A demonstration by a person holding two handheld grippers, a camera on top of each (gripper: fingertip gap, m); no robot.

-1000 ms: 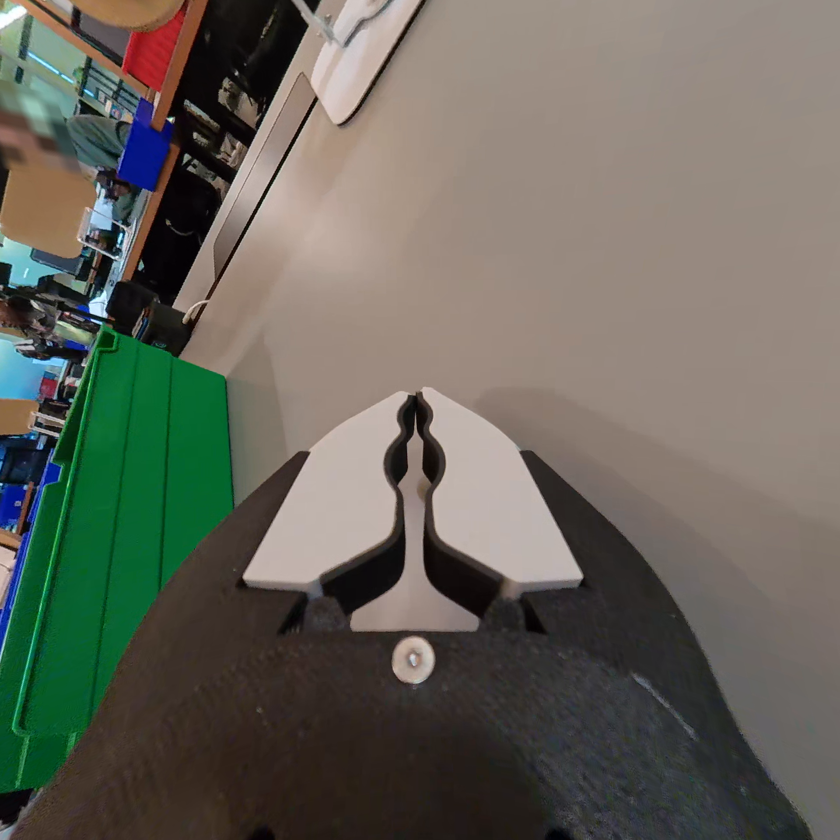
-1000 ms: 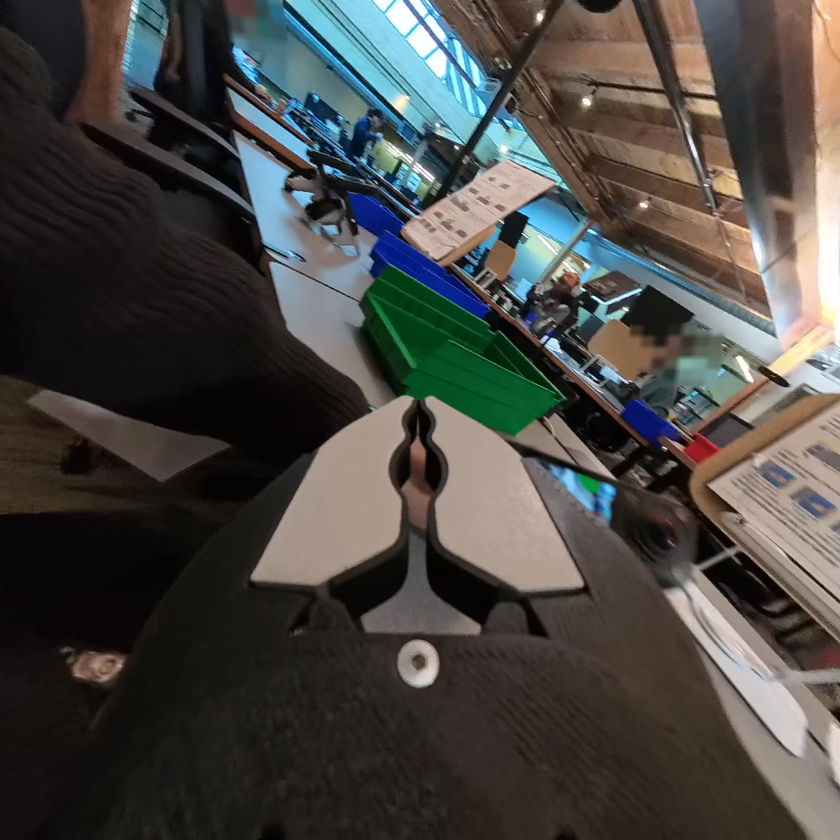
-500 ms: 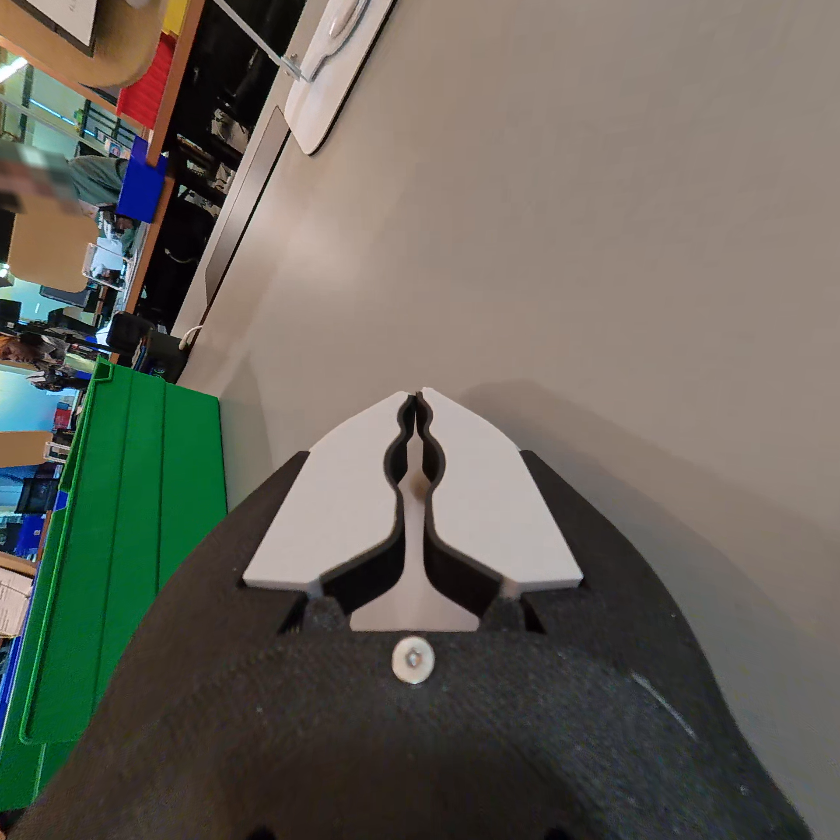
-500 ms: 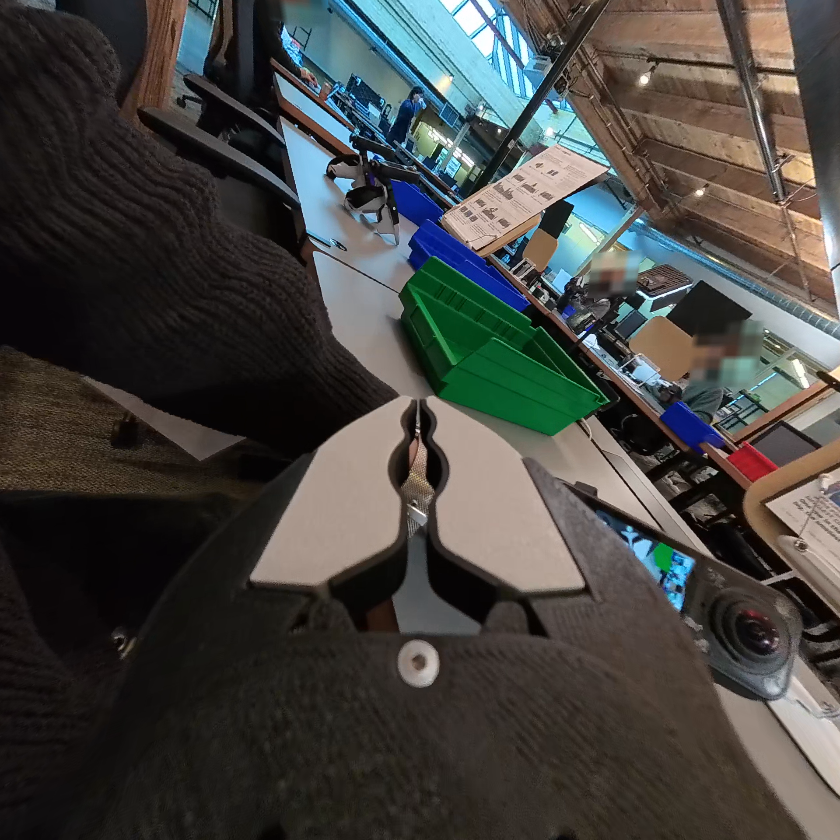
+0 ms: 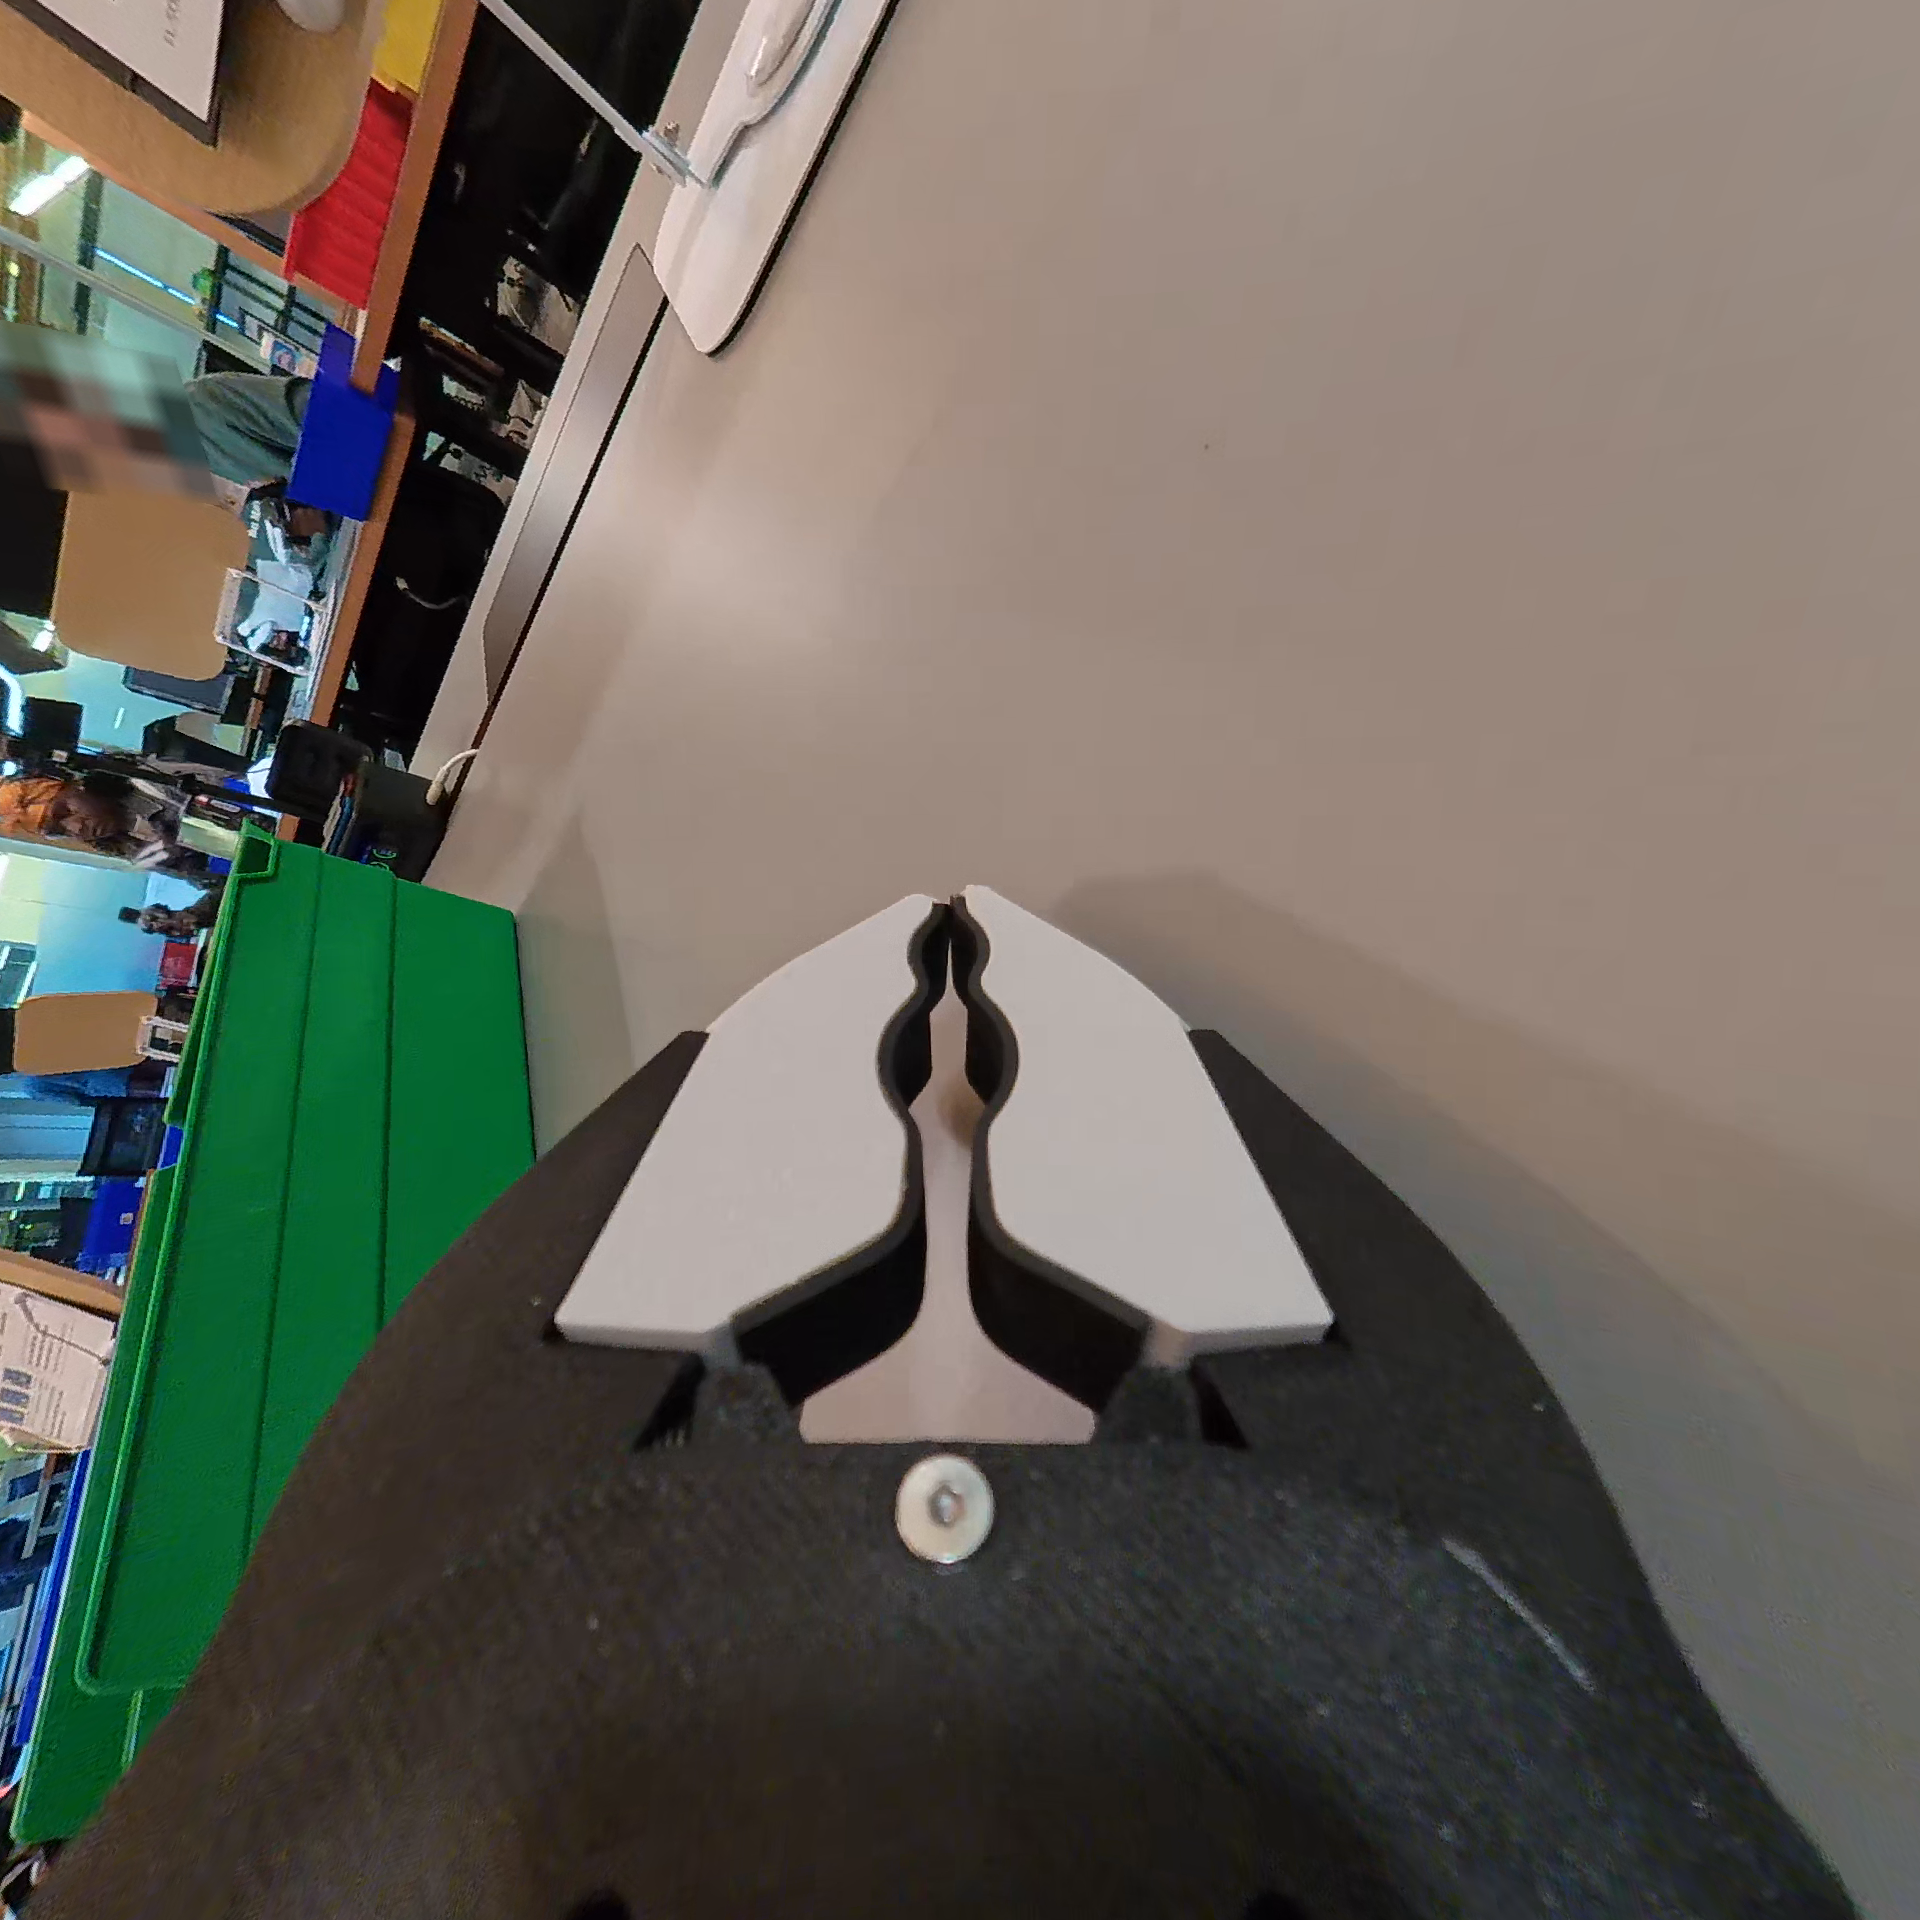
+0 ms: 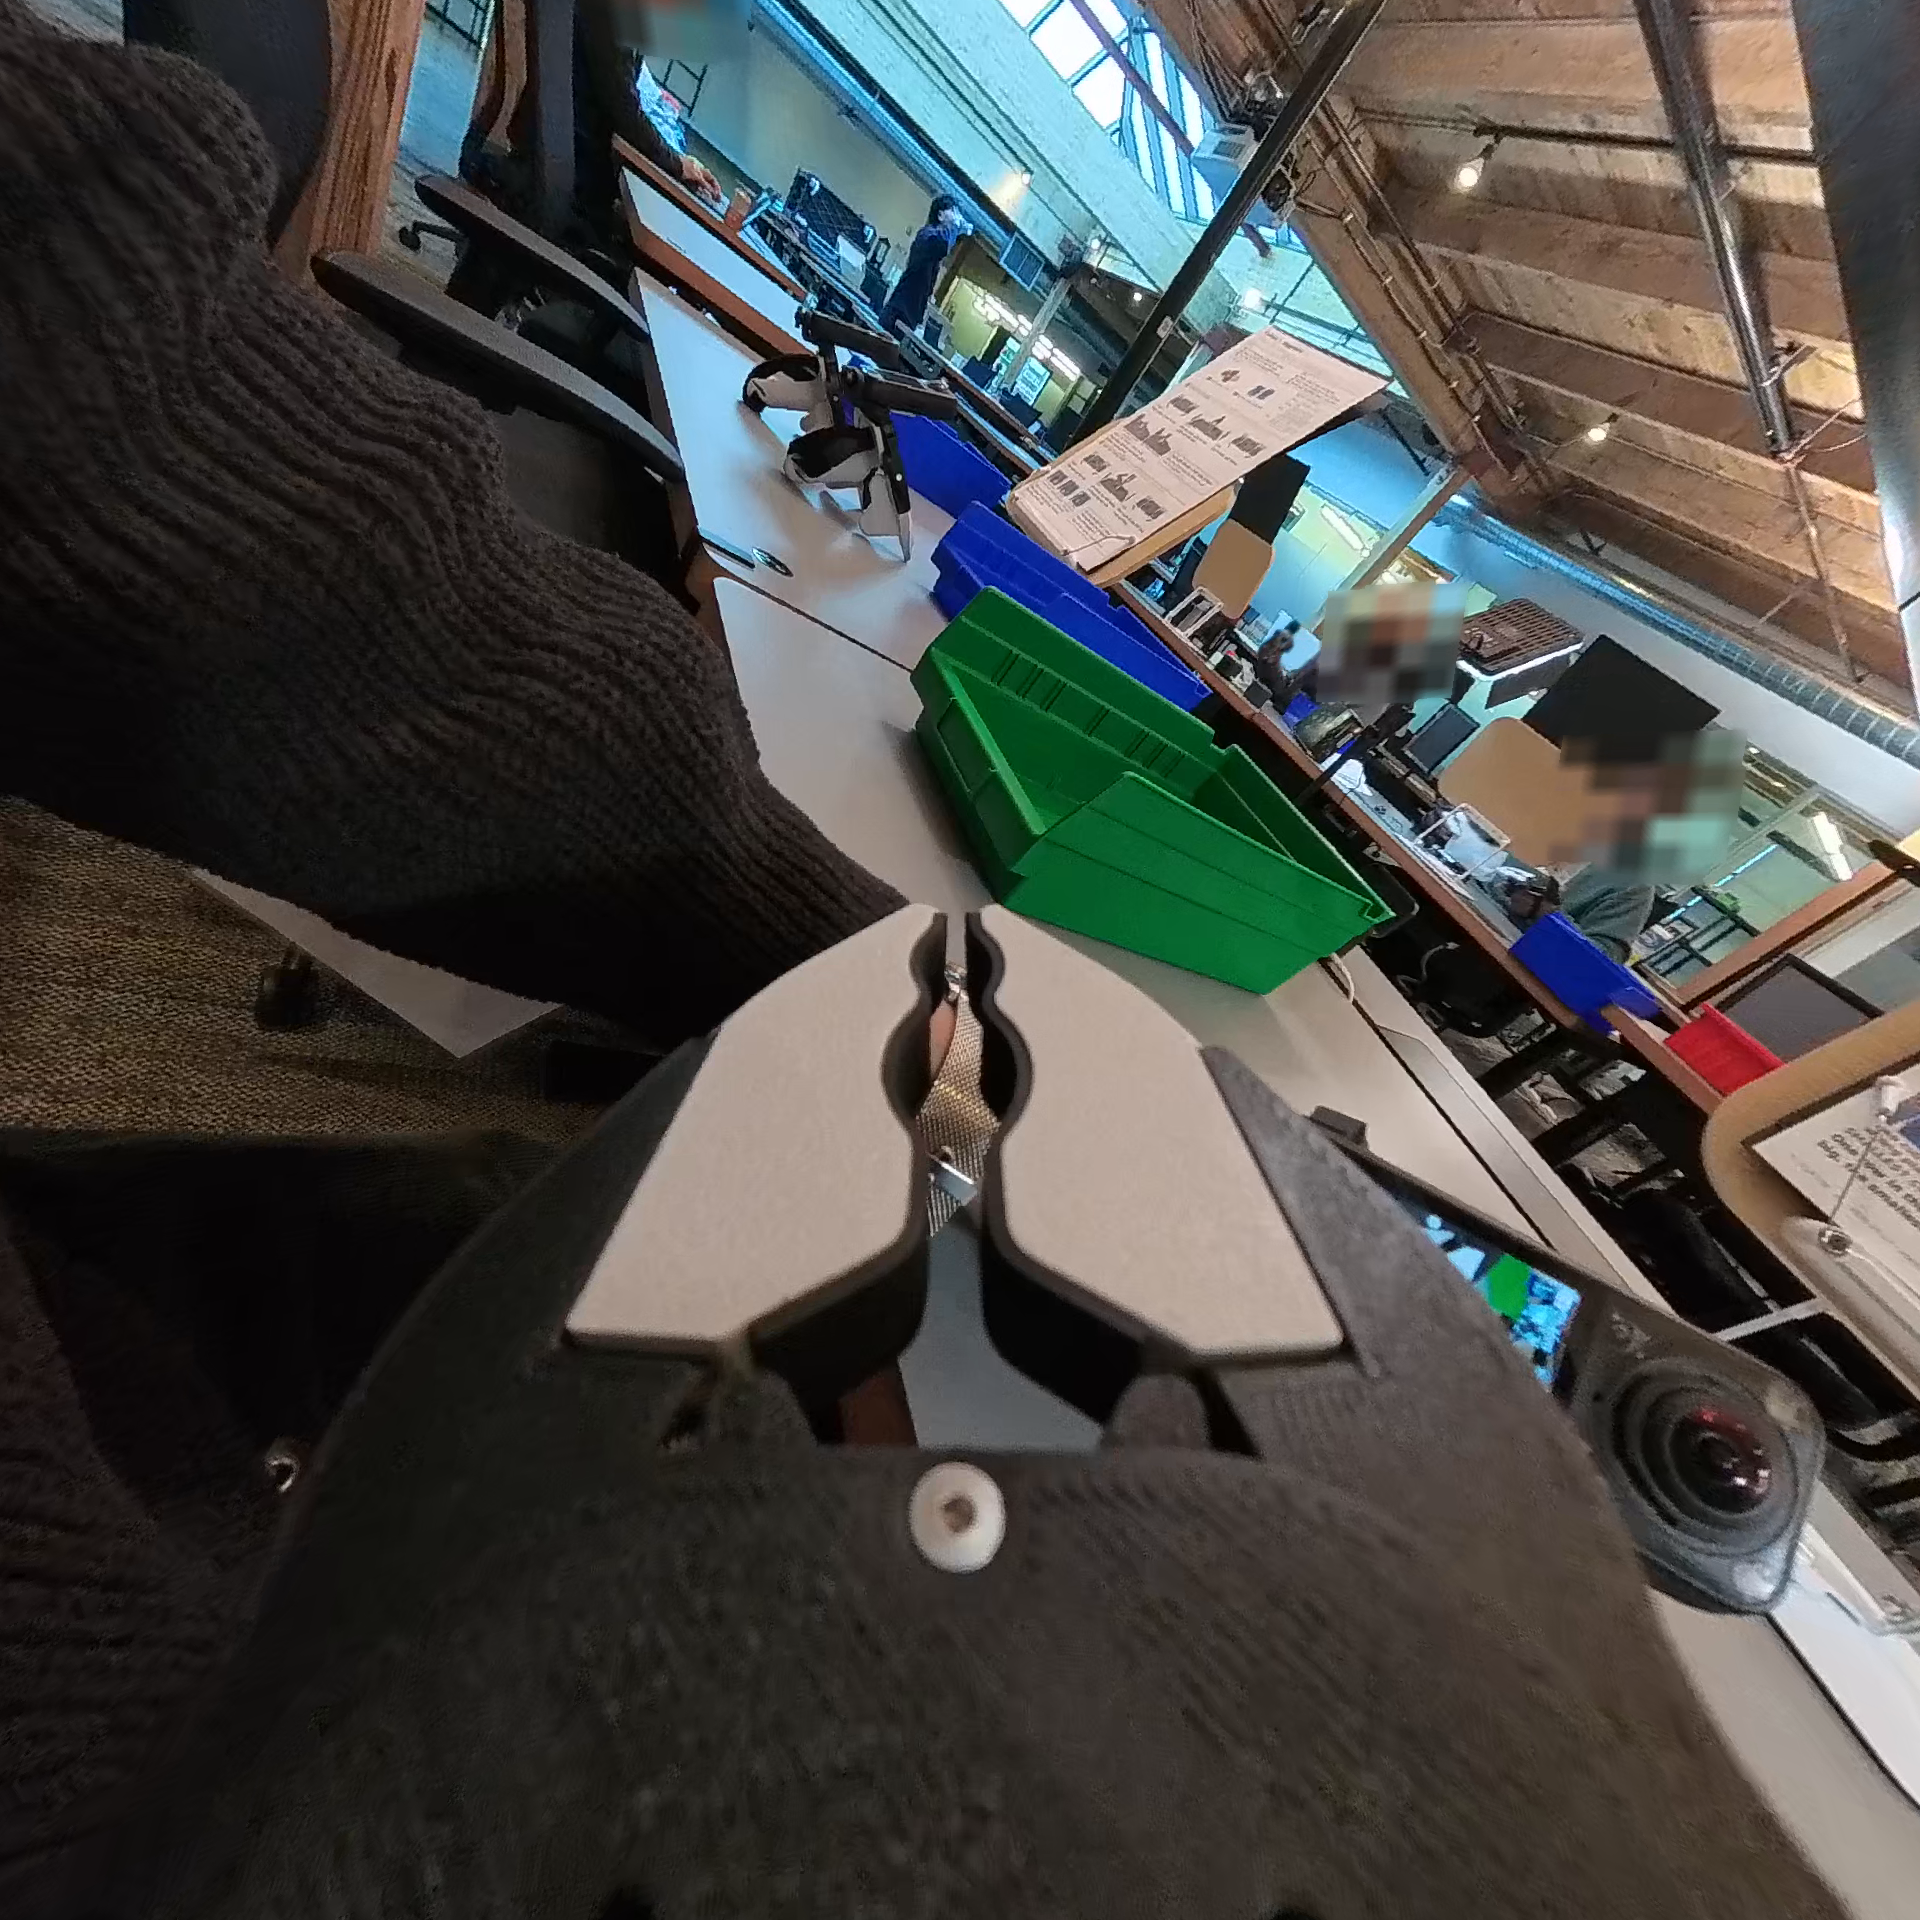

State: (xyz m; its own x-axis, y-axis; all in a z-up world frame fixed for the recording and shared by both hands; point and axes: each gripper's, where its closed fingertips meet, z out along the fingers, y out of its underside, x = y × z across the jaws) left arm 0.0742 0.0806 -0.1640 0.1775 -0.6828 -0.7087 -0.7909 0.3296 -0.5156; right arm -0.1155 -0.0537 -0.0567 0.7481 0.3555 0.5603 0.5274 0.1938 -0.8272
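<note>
Fingers [image 5: 790, 1122] of the left gripper [image 5: 952, 902] are pressed together on nothing, over a bare grey table [image 5: 1351, 520]; a green bin [image 5: 312, 1247] stands at 9 o'clock and a white pad [image 5: 748, 208] at 12, the pad lower in view than half a second ago. On the right gripper [image 6: 957, 916] the tips stand barely apart, a metal mesh strap [image 6: 961, 1081] showing in the gap, farther up it than before. Only this view shows a dark knitted sleeve [image 6: 343, 623] at 10 o'clock, a small camera [image 6: 1694, 1465] at 3 and blue bins [image 6: 1049, 603] beyond.

Grey claw [image 5: 952, 906], black body, dark knit sleeve [image 6: 312, 623]
</note>
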